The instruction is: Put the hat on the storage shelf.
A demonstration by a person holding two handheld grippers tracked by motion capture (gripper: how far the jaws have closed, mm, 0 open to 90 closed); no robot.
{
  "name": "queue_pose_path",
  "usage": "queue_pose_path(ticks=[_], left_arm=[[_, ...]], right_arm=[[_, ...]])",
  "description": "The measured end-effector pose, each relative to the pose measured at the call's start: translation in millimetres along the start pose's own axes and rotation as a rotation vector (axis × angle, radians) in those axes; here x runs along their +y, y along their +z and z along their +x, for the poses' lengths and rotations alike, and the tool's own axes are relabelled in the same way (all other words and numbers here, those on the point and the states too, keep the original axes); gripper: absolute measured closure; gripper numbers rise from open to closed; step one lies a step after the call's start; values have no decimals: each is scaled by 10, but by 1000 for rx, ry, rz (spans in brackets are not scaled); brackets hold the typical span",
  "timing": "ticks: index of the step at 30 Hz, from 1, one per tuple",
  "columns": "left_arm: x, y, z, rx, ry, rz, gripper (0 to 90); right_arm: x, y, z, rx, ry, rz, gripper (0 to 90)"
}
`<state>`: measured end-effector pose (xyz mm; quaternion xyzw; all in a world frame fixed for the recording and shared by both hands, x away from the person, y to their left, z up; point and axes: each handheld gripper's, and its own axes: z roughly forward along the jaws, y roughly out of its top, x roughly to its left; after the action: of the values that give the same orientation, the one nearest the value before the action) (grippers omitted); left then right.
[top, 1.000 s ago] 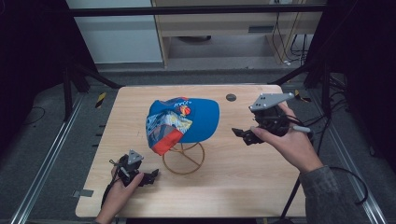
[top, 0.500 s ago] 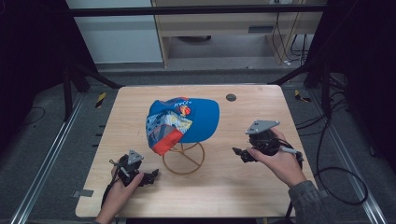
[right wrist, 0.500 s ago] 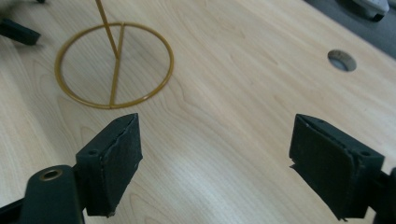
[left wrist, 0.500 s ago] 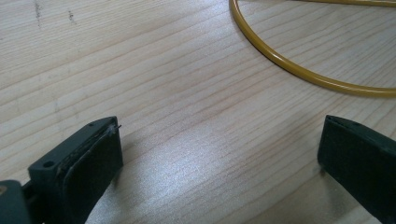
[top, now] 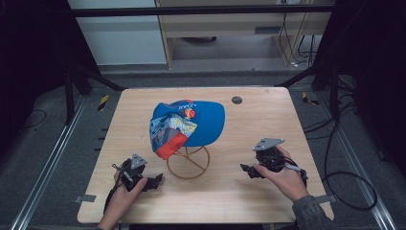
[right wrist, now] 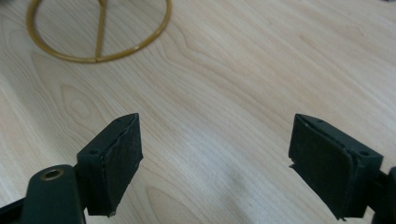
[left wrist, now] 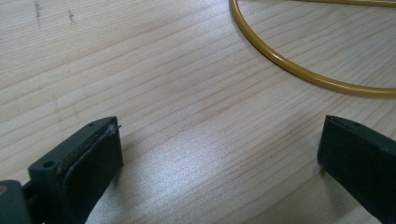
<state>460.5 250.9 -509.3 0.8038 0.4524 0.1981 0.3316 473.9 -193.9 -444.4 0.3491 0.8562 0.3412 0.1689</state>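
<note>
A blue cap point(top: 191, 124) with a printed, red-edged brim hangs on a gold wire stand point(top: 188, 162) in the middle of the wooden table point(top: 249, 120). My left gripper point(top: 154, 182) rests low on the table left of the stand's ring, jaws wide apart over bare wood, and the ring's gold rim point(left wrist: 299, 70) curves just ahead of them. My right gripper point(top: 248, 170) sits on the table to the right of the stand, open with nothing between its fingers; the stand's ring base point(right wrist: 98, 32) lies ahead at upper left.
A small dark round hole or plug point(top: 236, 100) marks the table's far side. Black frame bars and cables surround the table; a cable point(top: 344, 177) trails off the right edge. Grey tape strips point(top: 84, 198) sit at the front corners.
My right gripper has come down from beside the cap toward the front right of the table and now rests on the wood. The left gripper has stayed put.
</note>
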Motion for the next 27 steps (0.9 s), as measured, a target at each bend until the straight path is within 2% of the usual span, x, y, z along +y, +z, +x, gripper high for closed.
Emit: queue_pose_path(ticks=[6, 7, 15, 20, 27], left_arm=[[0, 0, 0, 0, 0, 0, 0], [0, 0, 0, 0, 0, 0, 0], [0, 0, 0, 0, 0, 0, 0], [0, 0, 0, 0, 0, 0, 0], [0, 0, 0, 0, 0, 0, 0]], right_arm=[[-147, 78, -21, -8, 38, 3, 176], [-208, 118, -28, -19, 62, 3, 176], [-374, 297, -44, -47, 131, 24, 171], [-437, 380, -59, -73, 150, 33, 155], [-484, 408, -52, -102, 167, -5, 133]])
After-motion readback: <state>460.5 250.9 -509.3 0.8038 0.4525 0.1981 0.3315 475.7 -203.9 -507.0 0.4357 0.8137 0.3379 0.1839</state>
